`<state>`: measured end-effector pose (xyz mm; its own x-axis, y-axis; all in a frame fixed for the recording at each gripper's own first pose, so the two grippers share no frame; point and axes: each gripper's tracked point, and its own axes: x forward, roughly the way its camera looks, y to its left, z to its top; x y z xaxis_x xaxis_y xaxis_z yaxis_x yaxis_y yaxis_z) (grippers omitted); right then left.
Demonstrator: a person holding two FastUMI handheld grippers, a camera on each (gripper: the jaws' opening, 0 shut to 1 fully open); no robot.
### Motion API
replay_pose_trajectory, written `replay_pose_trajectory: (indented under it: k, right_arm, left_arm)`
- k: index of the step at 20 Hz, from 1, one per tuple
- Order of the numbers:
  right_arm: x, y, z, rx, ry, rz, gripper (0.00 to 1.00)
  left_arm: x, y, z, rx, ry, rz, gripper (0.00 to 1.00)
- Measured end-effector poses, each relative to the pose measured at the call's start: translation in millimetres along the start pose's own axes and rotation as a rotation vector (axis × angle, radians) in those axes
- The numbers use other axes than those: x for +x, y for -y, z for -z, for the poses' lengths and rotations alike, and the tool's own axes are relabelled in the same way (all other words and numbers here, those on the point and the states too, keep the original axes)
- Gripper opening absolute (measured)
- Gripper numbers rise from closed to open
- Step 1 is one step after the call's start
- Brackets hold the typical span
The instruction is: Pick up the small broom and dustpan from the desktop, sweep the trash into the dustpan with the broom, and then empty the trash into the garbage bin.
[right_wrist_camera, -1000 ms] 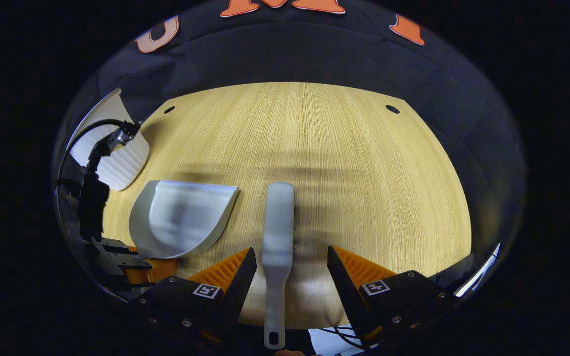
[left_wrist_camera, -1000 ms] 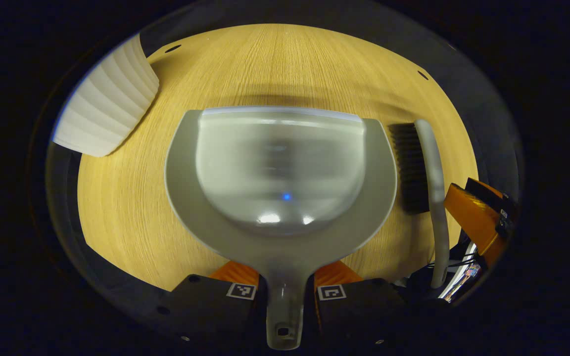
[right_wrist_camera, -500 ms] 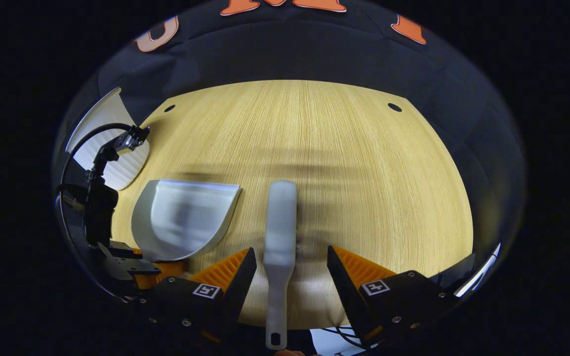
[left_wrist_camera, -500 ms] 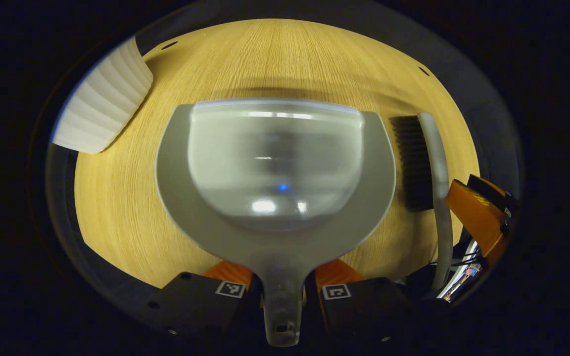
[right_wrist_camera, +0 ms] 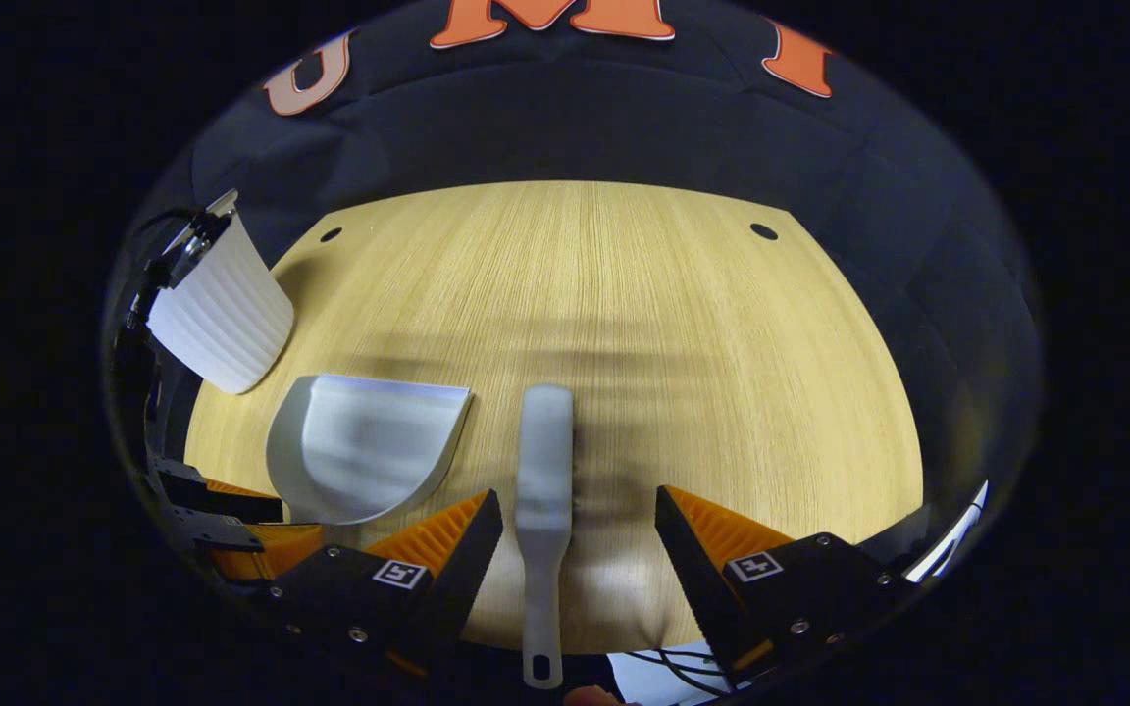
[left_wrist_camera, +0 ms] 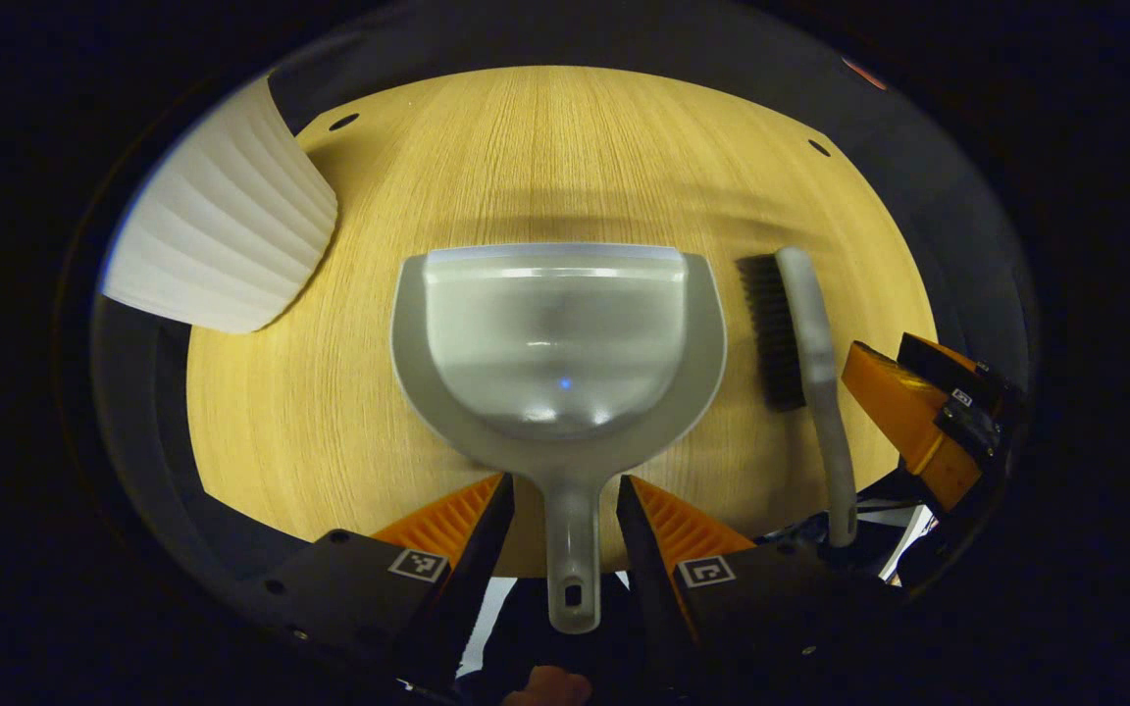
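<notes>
Lying flat at the centre of the left gripper view, the dustpan (left_wrist_camera: 557,343) is pointing its handle down between the released left tongs (left_wrist_camera: 558,495), untouched; the broom (left_wrist_camera: 800,343) is lying at right, its handle end partly hidden.

Across the right gripper view, the right tongs (right_wrist_camera: 580,510) are gaping around the broom's handle on the table (right_wrist_camera: 683,324); the white bin (right_wrist_camera: 222,314) is standing at upper left.

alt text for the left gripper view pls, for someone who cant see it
The left gripper is open, its fingers on either side of the handle of a grey dustpan lying flat on a wooden desktop. A small broom lies to its right by the other gripper, and a white ribbed garbage bin stands upper left.
</notes>
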<state>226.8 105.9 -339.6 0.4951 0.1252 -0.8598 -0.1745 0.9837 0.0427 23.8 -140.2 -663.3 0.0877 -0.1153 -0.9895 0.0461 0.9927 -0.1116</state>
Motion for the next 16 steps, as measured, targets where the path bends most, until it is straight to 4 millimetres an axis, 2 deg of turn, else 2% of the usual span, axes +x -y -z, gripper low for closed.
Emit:
replay_pose_trajectory:
  k: [4,10,12,13,16]
  right_arm:
    - [-28.6,7.1,-38.9,-0.004,0.119,0.024,0.95]
    - [-81.8,18.5,-110.0,-0.012,0.357,0.078,0.95]
    - [-102.4,15.0,-129.0,0.025,0.408,0.053,0.95]
    - [-110.9,13.9,-137.0,0.043,0.437,0.043,0.95]
    - [-140.5,15.1,-166.7,0.041,0.575,0.040,0.95]
  left_arm:
    - [-24.5,4.6,-32.7,0.013,0.155,0.033,0.70]
    - [-26.8,-8.8,-93.8,0.013,0.512,-0.043,0.70]
    - [-26.6,-13.3,-112.9,0.000,0.629,-0.076,0.70]
    - [-29.6,-15.5,-120.9,-0.008,0.700,-0.092,0.70]
    - [-43.6,-27.5,-128.9,-0.035,0.909,-0.132,0.69]
